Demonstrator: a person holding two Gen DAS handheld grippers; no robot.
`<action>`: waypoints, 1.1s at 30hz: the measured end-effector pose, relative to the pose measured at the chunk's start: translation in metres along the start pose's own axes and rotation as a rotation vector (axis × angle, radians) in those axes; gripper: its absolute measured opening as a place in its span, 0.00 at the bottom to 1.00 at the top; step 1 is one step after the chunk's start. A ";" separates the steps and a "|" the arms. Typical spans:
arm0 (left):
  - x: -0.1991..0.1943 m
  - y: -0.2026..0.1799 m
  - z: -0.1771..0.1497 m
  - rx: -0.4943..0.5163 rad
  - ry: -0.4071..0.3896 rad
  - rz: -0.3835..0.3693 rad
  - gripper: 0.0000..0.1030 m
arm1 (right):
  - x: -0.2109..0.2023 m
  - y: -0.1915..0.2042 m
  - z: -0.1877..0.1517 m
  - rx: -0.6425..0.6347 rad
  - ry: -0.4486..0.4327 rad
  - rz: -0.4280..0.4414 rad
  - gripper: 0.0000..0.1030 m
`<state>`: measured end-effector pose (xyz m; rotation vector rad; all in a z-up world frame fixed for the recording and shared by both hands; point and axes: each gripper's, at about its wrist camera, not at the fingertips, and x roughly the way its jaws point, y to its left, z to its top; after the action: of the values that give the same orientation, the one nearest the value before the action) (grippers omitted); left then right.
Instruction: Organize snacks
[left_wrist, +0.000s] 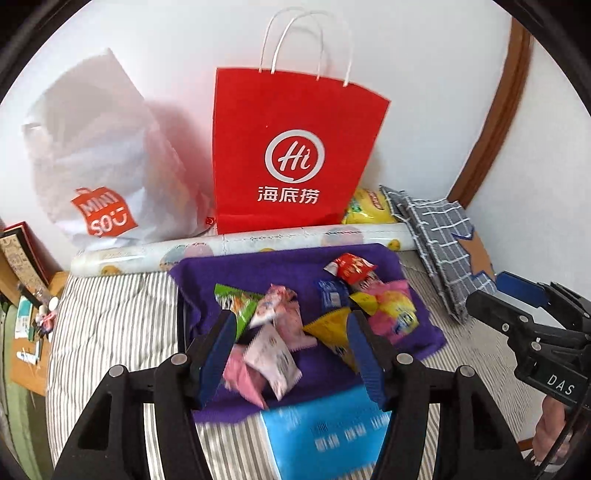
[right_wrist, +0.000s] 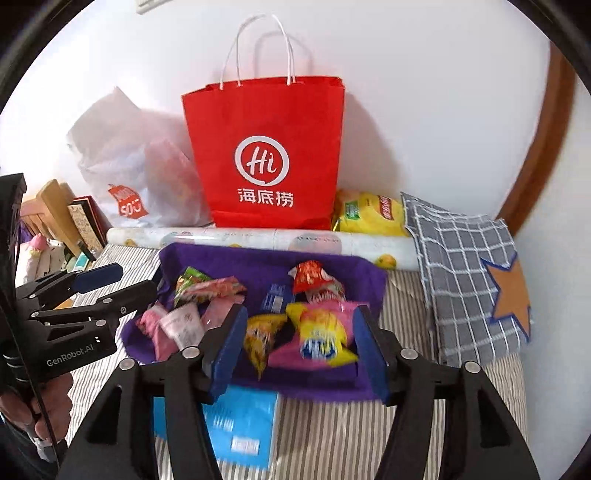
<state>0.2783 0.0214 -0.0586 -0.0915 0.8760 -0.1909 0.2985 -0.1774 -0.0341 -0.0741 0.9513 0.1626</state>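
Snacks (left_wrist: 280, 325) lie on a purple cloth (left_wrist: 258, 269) at frame centre, framed between wide-open, empty fingers of left gripper (left_wrist: 291, 354) and right gripper (right_wrist: 299, 347).

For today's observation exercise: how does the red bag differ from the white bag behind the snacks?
The red bag is stiff paper and stands upright with flat sides; the white bag is soft, translucent and slumped. The red bag has white twisted handles standing up; no handles show on the white bag. The red bag's logo is large and centred; the white bag's is small and low. Both stand against the wall.
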 end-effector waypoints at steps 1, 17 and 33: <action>-0.008 -0.002 -0.006 0.007 -0.006 0.002 0.58 | -0.012 0.001 -0.009 0.007 -0.013 -0.012 0.67; -0.143 -0.049 -0.115 0.013 -0.195 0.038 0.91 | -0.158 0.000 -0.123 0.104 -0.230 0.006 1.00; -0.201 -0.076 -0.172 0.009 -0.276 0.052 0.98 | -0.213 -0.006 -0.192 0.116 -0.291 -0.075 1.00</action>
<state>0.0102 -0.0120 -0.0050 -0.0843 0.6013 -0.1295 0.0239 -0.2317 0.0289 0.0211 0.6650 0.0469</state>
